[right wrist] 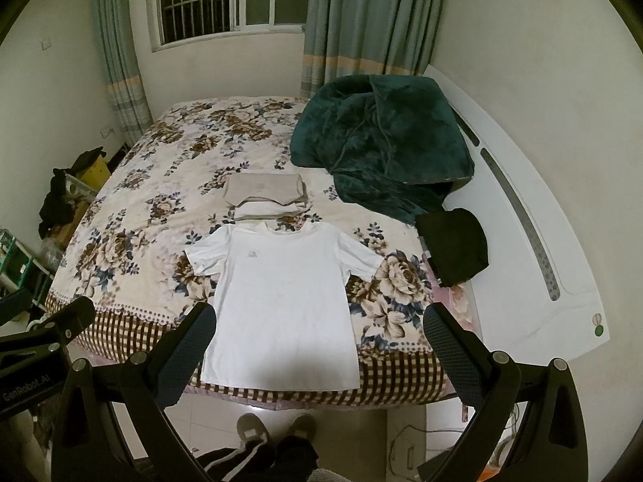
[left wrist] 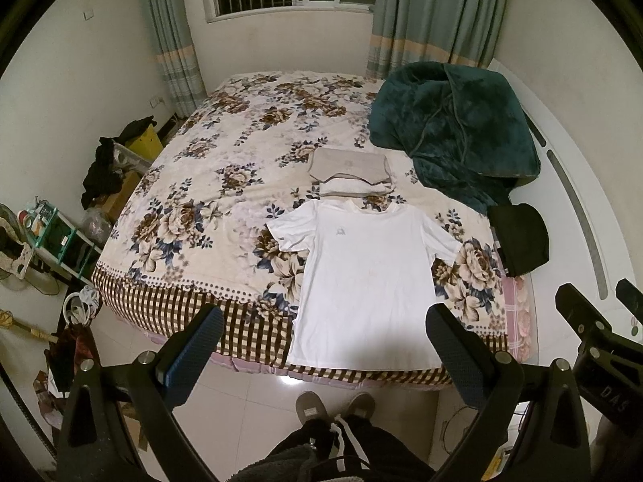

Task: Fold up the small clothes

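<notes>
A white short-sleeved T-shirt (left wrist: 365, 277) lies flat and spread out near the front edge of the bed, collar away from me; it also shows in the right wrist view (right wrist: 281, 297). A stack of folded beige and white clothes (left wrist: 349, 172) (right wrist: 267, 195) sits just behind its collar. My left gripper (left wrist: 325, 333) is open and empty, held above the floor in front of the shirt's hem. My right gripper (right wrist: 319, 331) is open and empty too, at the same height over the hem.
A floral bedspread (left wrist: 209, 184) covers the bed. A dark green blanket (left wrist: 454, 128) is heaped at the back right, with a folded black garment (left wrist: 520, 239) in front of it. A white headboard (right wrist: 522, 241) runs along the right. Clutter and shelves (left wrist: 60, 237) stand left. My feet (left wrist: 333, 405) are on the tiled floor.
</notes>
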`<state>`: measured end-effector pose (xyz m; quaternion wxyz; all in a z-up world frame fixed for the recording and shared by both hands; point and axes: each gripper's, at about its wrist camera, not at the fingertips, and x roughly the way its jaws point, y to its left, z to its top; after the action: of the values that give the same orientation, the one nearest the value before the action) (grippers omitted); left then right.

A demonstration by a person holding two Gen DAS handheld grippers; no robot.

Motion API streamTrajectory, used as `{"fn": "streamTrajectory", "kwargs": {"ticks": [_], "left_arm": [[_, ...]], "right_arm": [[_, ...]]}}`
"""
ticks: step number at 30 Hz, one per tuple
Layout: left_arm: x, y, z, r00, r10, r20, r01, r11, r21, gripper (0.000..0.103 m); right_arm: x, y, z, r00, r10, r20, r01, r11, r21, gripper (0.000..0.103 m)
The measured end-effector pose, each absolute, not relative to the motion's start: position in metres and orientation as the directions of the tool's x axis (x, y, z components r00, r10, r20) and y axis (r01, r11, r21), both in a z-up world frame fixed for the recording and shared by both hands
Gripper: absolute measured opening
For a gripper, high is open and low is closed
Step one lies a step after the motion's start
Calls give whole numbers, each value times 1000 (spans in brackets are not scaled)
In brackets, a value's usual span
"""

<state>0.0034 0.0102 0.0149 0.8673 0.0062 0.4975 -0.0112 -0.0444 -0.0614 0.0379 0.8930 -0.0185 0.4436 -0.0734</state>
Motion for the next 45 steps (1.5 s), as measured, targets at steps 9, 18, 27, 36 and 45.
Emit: {"fn": "streamTrajectory", "kwargs": {"ticks": [9, 18, 27, 36, 45], "left_arm": [[7, 6, 19, 505, -18, -863, 25, 1000, -6, 103], [5, 7, 17, 508, -18, -861, 23, 1000, -8, 103], [12, 5, 21, 504, -21, -864, 21, 1000, -12, 103], [25, 0, 17, 525, -7, -851, 20, 1000, 4, 103], [120, 0, -72, 542, 67, -838, -9, 997, 74, 103]], "right_arm": [[-44, -61, 37, 599, -143, -788, 112, 989, -95, 103], [-45, -58, 37, 601, -145, -786, 113, 989, -96, 103], [-44, -56, 38, 601, -144, -787, 112, 989, -95, 103], [-40, -54, 36, 598, -147, -788, 119, 988, -94, 103], [34, -105, -38, 520, -209, -829, 293, 954, -57, 103]]}}
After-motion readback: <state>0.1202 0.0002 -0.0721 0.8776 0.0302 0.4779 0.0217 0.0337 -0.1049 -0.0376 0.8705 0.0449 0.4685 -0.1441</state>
